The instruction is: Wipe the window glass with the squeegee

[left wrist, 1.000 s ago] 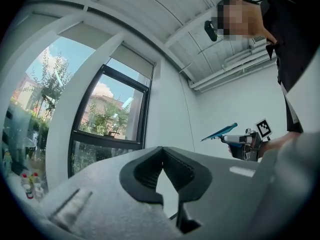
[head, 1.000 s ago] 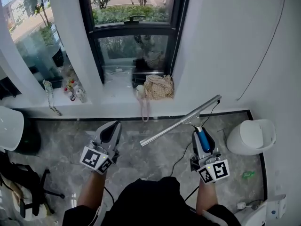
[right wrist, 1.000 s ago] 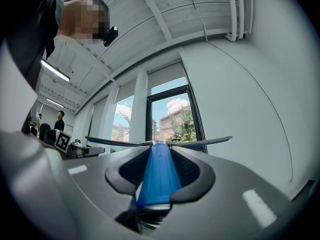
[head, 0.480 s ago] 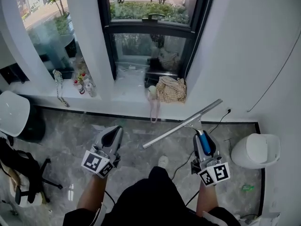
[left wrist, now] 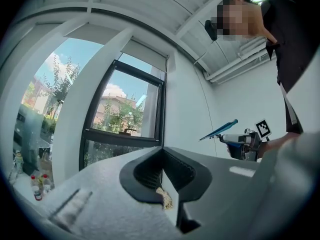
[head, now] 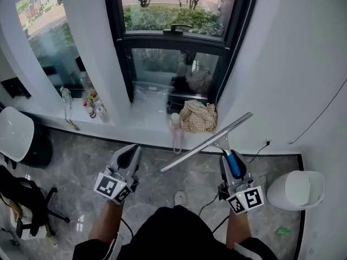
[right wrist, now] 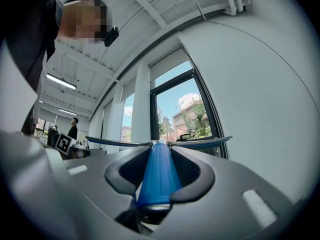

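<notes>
1. Grey marble floor runs up to a white sill under a dark-framed window. The window glass is well apart from both grippers, so wiping looks not yet begun.
2. Small bottles stand at the sill's left end. A wide sweep with the blade's far end could knock them over.
3. The left gripper hangs low over the floor, its jaws pressed together on nothing but a tan scrap at their seam. Being empty, it offers no second hold if the tool twists.
4. A window handle juts from the frame bar between the panes, and a stroke carried across the bar would likely catch on it.
5. A woven bag sits on the sill just below the lower pane. A downward pull run to the bottom edge could snag or push it.
6. The right gripper clamps the blue handle of the squeegee, whose long blade slants up to the right, away from the glass. The handle looks round and smooth, so pressure on the pane may roll it in the jaws.
7. A black cable lies by the person's feet, and stepping closer risks a trip.
</notes>
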The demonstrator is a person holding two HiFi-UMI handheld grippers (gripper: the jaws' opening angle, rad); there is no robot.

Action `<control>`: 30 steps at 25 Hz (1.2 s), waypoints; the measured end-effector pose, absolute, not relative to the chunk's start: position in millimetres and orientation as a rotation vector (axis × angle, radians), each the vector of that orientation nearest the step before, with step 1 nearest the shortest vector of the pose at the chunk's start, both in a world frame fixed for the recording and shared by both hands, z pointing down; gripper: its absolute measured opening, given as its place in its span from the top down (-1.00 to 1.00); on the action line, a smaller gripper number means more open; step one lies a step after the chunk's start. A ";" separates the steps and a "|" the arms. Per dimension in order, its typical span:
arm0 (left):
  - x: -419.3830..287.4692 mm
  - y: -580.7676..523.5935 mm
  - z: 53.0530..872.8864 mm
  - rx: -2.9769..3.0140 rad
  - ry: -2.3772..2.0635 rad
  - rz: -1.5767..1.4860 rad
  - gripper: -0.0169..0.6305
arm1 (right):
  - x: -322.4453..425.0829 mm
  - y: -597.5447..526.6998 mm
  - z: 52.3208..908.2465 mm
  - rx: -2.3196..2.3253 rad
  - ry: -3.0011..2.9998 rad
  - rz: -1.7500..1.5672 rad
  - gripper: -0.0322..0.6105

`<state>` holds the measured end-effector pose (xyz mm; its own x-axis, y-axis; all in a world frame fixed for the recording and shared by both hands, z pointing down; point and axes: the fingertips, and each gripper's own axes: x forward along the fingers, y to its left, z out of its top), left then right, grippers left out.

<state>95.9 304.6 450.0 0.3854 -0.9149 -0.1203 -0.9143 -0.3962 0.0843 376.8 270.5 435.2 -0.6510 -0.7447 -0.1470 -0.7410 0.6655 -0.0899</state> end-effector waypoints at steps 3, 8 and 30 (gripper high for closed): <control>102.5 272.7 443.7 2.611 -1.744 -0.238 0.95 | 381.9 237.2 431.4 -1.199 2.716 -0.024 0.48; 104.9 227.0 443.2 2.579 -1.804 -0.226 0.95 | 389.7 189.4 425.0 -1.171 2.705 0.003 0.48; 39.5 98.2 464.2 2.541 -1.799 -0.246 0.95 | 321.5 73.6 443.7 -1.163 2.719 -0.053 0.48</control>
<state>39.5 98.2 464.2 0.3238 -0.9388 -0.1175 -0.9359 -0.3361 0.1058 321.5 73.6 443.7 -0.6766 -0.7201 -0.1540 -0.7136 0.6928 -0.1044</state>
